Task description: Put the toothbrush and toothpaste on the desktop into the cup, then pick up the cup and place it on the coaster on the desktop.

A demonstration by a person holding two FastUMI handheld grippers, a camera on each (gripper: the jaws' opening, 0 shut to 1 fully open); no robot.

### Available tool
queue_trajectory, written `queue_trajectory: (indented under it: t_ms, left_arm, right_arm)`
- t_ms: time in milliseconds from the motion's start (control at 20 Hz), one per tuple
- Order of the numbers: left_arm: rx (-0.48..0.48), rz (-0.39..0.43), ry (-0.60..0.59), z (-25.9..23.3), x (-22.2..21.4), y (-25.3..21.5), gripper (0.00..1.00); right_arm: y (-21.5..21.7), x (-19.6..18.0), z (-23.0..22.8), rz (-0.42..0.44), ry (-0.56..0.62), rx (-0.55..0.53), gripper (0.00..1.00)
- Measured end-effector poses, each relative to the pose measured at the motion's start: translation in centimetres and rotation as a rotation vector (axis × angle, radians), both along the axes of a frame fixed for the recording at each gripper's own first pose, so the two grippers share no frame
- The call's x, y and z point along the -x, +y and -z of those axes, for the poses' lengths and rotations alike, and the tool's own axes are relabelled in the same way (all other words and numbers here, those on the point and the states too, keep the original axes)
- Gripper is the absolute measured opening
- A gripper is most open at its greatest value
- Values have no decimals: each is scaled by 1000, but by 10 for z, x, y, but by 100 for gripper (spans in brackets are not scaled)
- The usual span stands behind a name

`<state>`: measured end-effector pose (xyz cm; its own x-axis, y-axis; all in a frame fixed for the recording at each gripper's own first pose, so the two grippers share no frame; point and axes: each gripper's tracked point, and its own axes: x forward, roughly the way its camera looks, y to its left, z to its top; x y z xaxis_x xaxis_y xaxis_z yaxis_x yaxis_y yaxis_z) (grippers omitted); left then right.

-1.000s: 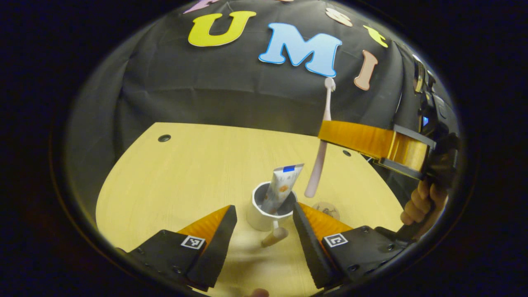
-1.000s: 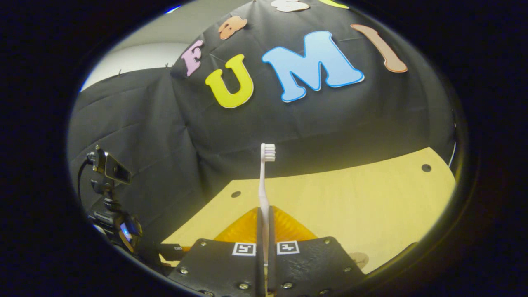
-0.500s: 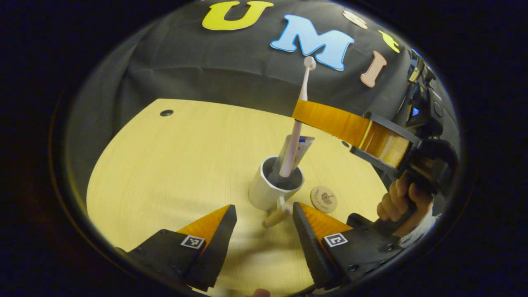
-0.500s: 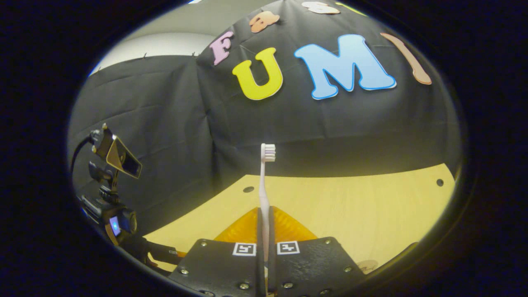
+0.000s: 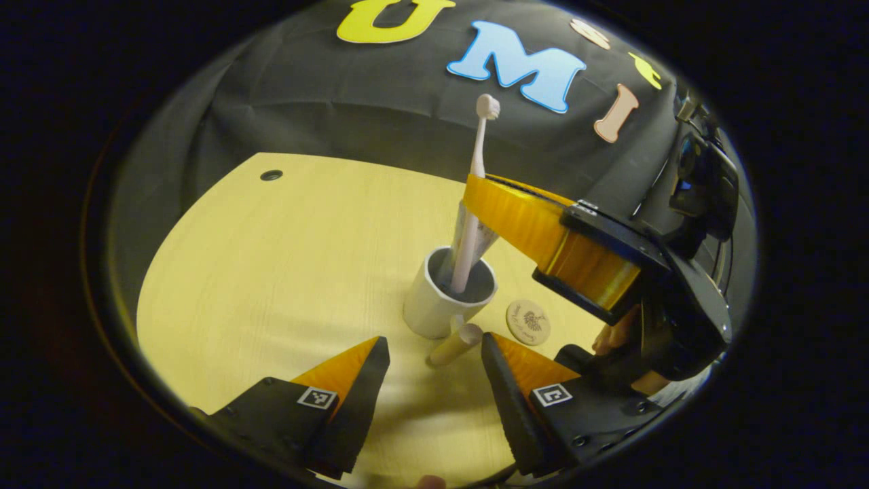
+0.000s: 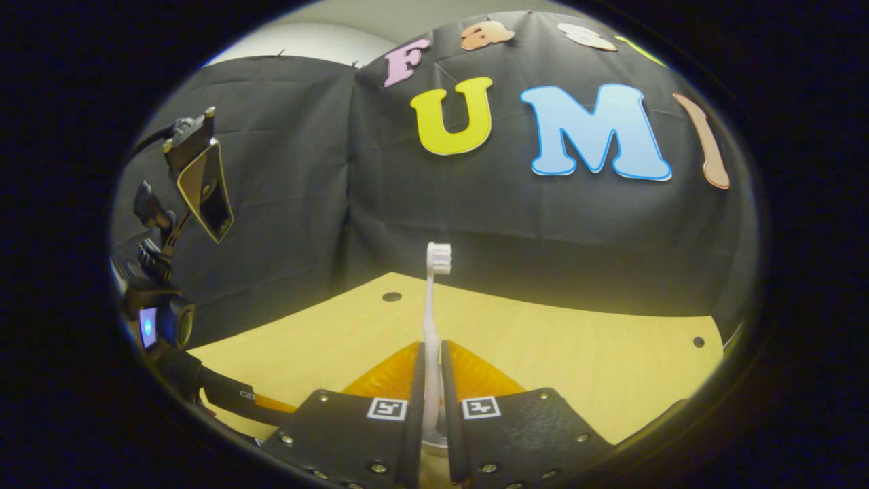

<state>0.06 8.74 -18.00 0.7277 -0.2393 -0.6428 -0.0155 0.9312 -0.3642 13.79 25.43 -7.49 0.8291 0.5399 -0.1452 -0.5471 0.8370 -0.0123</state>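
Now the right gripper [image 6: 429, 353] clamps the toothbrush [image 5: 468, 234], handle end inside the white cup [image 5: 434, 309]; left gripper [image 5: 434, 353] waits spread apart nearby.

Recording booth, black cloth wall [image 6: 285, 170], pale wooden desktop [image 5: 285, 272], mounted camera [image 6: 200, 180]

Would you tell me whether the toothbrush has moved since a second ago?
Yes. The toothbrush went from hanging beside the cup down into it.
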Motion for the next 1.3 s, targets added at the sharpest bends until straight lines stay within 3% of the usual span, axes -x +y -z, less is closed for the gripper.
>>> queue_trajectory:
  t_ms: [150,250,350,450,550,650,1000,1300]
  left_arm:
    - [0,-4,-1,0,3,1,89]
    - [0,-2,-3,1,4,1,89]
    - [-2,2,-5,-1,3,-2,89]
    - [-6,10,-9,-2,3,-3,89]
    - [-11,20,-13,-4,0,-9,89]
    - [-16,32,-16,-5,-1,-13,89]
    - [-36,64,1,-2,-12,-31,89]
    - [-54,75,86,16,-24,-39,89]
  right_arm:
    - [-4,-1,-4,19,6,-26,40]
    - [-6,-1,-9,20,11,-46,39]
    - [-11,-2,-15,35,12,-60,69]
    - [-20,-1,-23,65,-3,-71,65]
    - [-29,-2,-31,100,-10,-83,72]
    - [-43,-5,-36,147,-8,-91,95]
    - [-88,4,-53,233,-13,-97,95]
    - [-128,18,-60,288,-7,-84,95]
